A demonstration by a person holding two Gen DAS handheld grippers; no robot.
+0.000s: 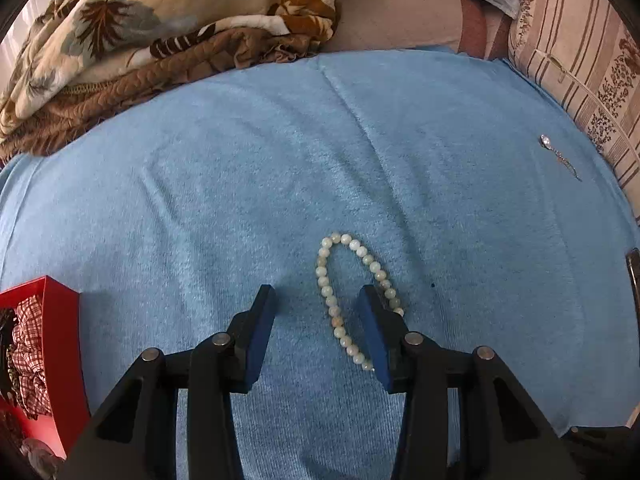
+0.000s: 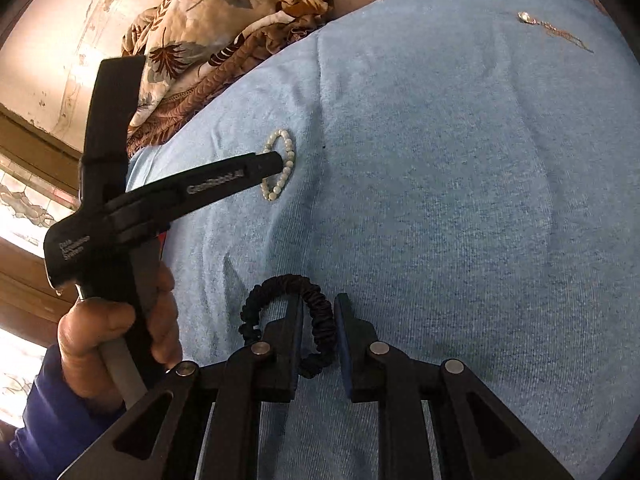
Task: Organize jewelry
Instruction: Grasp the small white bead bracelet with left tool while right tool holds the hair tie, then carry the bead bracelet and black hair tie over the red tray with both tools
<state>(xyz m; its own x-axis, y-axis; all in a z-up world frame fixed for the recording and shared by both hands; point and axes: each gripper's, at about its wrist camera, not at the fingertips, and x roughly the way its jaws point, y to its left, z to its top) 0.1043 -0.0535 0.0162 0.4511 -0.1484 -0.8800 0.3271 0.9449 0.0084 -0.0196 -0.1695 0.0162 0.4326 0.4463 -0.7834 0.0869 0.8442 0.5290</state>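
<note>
In your left wrist view, a light blue terry towel [image 1: 240, 184] covers the bed, with a crumpled leaf-print quilt [image 1: 132, 32] bunched along its far left edge and a striped floral pillow [image 1: 580, 76] at the far right. Your left tongs [image 1: 316, 308] stand apart over the towel; a pale green beaded bracelet [image 1: 340, 280] lies in a long loop between and just ahead of them, its right strand running behind the right finger. Far ahead to the right, well apart, lies a silver pendant on a thin chain [image 1: 558, 156]. Left of the tongs sits a red open box [image 1: 60, 320] holding a red checked fabric scrunchie [image 1: 28, 352] and darker items too blurred to name.

In your right wrist view, the same towel [image 2: 460, 200] fills the frame, a cream wall behind the quilt [image 2: 200, 20]. Your right tongs [image 2: 318, 312] are apart, with one side of a black ruffled scrunchie [image 2: 316, 300] between the fingers. Ahead left, your left hand [image 2: 112, 344] grips the other tool over the bracelet [image 2: 280, 164]. The pendant [image 2: 552, 30] lies far ahead right.
</note>
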